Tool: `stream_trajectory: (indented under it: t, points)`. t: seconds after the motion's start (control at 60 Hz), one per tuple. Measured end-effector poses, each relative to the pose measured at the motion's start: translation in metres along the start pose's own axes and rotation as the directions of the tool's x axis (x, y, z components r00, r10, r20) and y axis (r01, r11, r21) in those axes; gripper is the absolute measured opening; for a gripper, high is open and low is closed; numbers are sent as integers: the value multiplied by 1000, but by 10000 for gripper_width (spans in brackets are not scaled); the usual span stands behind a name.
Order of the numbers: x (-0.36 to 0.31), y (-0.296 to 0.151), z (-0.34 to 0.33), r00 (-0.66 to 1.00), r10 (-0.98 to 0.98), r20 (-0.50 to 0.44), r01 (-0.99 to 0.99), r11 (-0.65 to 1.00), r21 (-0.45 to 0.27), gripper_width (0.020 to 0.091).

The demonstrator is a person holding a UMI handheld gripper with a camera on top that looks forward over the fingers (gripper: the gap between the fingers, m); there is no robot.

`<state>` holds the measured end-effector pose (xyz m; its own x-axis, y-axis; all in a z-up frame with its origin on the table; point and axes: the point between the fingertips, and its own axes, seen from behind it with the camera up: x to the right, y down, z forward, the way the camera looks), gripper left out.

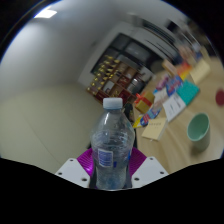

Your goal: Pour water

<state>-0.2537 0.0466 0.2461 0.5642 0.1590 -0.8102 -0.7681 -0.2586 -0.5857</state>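
Note:
A clear plastic water bottle [112, 140] with a white cap and a blue-and-white label stands upright between my fingers, lifted above the table. My gripper [112, 165] is shut on the bottle, its purple pads [84, 160] pressing against both sides of the bottle's lower body. A green cup [199, 130] sits on the wooden table [170, 150] ahead and to the right of the bottle. The bottle's base is hidden below the fingers.
Several colourful boxes and packets [165, 95] lie on the table beyond the cup. A red item [220, 96] sits at the far right. A shelf with snacks [115, 75] and a cabinet stand behind, against a pale wall.

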Motion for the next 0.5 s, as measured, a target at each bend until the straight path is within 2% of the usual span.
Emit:
stream_trajectory:
  t: [0.117,0.15,0.183,0.267,0.467,0.5]
  points:
    - [45,-41,0,876,477,73,-477,879,-11,410]
    - [61,-46,-1,807,586,76,-585,810,-30,410]
    - [46,-41,-17,732,679,50,-678,734,-39,414]
    - [85,-41,-9,595,802,58,-797,598,-85,414]
    - [66,-49,-38,191,973,130,-960,213,-183,411]
    - [75,-54,-12,164,978,132,-965,187,-184,412]
